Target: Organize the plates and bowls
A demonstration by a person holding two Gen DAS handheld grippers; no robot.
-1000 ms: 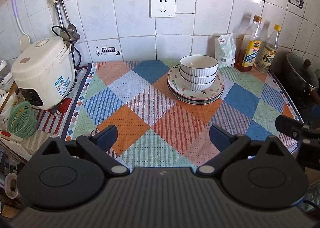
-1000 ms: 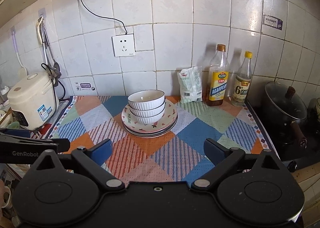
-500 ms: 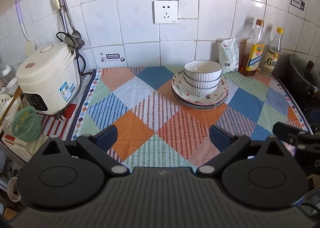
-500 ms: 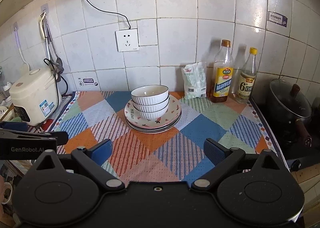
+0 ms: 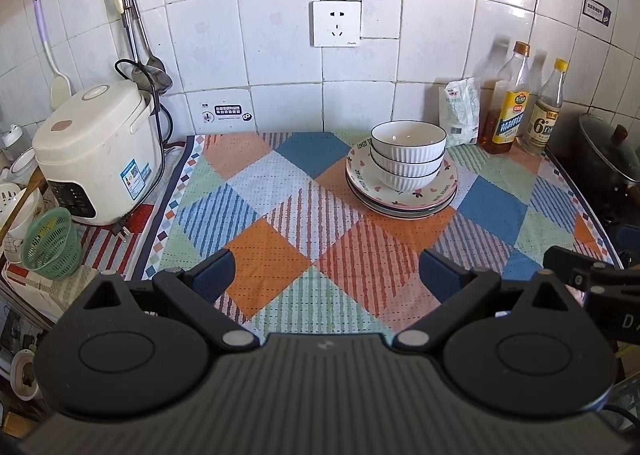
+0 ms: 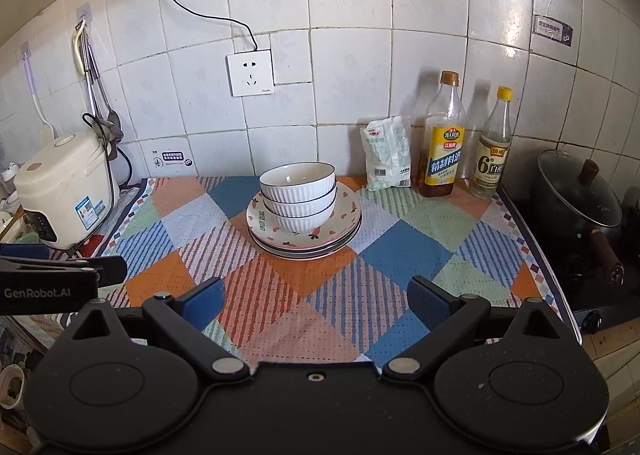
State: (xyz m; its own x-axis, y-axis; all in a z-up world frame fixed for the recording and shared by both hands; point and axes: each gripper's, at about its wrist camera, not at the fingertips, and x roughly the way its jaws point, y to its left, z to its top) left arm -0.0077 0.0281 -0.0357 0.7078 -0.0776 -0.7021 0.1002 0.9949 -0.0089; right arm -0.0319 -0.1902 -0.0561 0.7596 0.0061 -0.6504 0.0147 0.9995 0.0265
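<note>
Three bowls nested on stacked plates — centre right of the frame, on the patterned tabletop. Left tool wide, holding nothing; right tool likewise — both near the lower edge, well apart from the stack.

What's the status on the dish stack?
Left gripper open, empty. Right gripper open, empty. Three bowls nested on stacked plates, untouched. Path over cloth unobstructed.
</note>
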